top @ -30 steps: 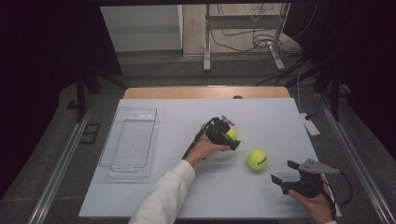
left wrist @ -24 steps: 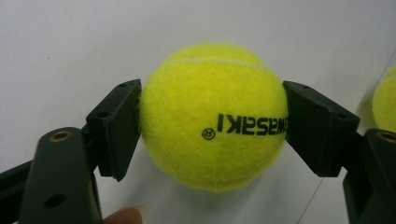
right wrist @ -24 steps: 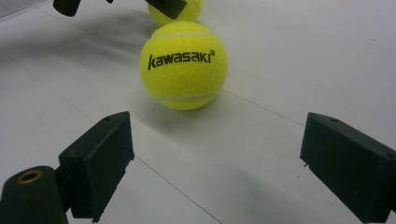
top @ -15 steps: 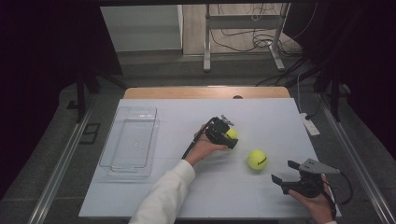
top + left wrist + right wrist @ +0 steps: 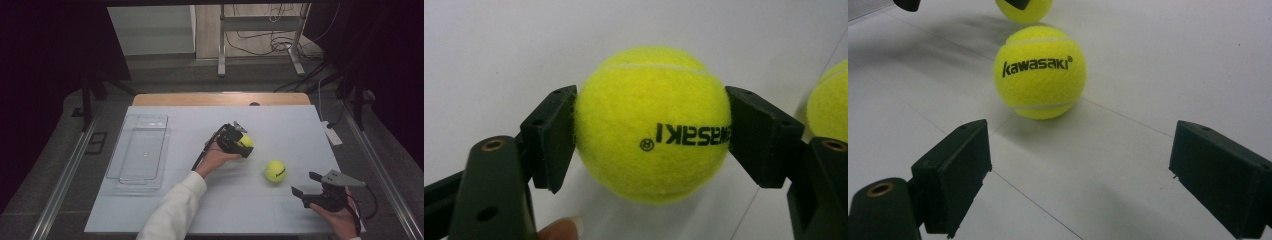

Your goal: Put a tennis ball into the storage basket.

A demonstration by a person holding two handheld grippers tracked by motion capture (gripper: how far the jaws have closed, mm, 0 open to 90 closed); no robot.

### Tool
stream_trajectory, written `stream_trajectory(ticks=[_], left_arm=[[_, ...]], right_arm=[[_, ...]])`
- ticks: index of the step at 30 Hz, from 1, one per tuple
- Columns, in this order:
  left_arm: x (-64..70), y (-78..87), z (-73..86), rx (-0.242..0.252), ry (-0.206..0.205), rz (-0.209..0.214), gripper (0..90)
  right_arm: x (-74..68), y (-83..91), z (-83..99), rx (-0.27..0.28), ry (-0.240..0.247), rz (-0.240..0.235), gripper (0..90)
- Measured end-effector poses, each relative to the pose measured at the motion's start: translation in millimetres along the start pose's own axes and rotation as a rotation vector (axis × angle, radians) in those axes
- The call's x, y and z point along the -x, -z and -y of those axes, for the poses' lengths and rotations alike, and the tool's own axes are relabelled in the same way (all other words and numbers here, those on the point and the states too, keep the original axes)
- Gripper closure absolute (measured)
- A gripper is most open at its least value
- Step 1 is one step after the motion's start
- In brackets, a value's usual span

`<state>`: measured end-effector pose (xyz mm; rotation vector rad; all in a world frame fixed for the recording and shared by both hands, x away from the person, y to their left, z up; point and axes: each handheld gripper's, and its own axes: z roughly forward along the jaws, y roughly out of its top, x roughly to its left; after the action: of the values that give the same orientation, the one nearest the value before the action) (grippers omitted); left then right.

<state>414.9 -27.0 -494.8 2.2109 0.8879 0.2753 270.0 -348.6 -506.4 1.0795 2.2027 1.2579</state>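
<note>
A yellow tennis ball (image 5: 653, 125) marked in black letters sits squeezed between the jaws of my left gripper (image 5: 651, 134). In the high view this gripper (image 5: 243, 146) and its ball (image 5: 246, 141) are at the middle of the white table, low over the surface. A second tennis ball (image 5: 275, 170) lies free on the table to the right and nearer the person. My right gripper (image 5: 304, 183) is at the front right, open, and points at that ball (image 5: 1039, 71) from a short distance. Nothing is between its jaws (image 5: 1078, 175). The free ball also appears at the right edge (image 5: 829, 105).
A clear plastic tray (image 5: 120, 176) lies on the left part of the white table top (image 5: 280, 120). A small white object (image 5: 332, 134) rests at the table's right edge. Dark floor, rails and a metal stand surround the table.
</note>
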Motion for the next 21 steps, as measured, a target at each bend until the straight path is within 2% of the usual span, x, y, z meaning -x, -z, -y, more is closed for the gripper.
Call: stream_trajectory(ticks=[3,21], left_arm=[[-1.3,6.4,2.7,0.020,0.013,0.007,26.8],[-1.0,29.2,12.4,0.065,0.003,0.019,26.8]], right_arm=[[-0.2,-0.5,0.1,-0.001,0.002,-0.001,9.6],[-0.5,0.1,-0.5,0.002,-0.001,0.002,9.6]])
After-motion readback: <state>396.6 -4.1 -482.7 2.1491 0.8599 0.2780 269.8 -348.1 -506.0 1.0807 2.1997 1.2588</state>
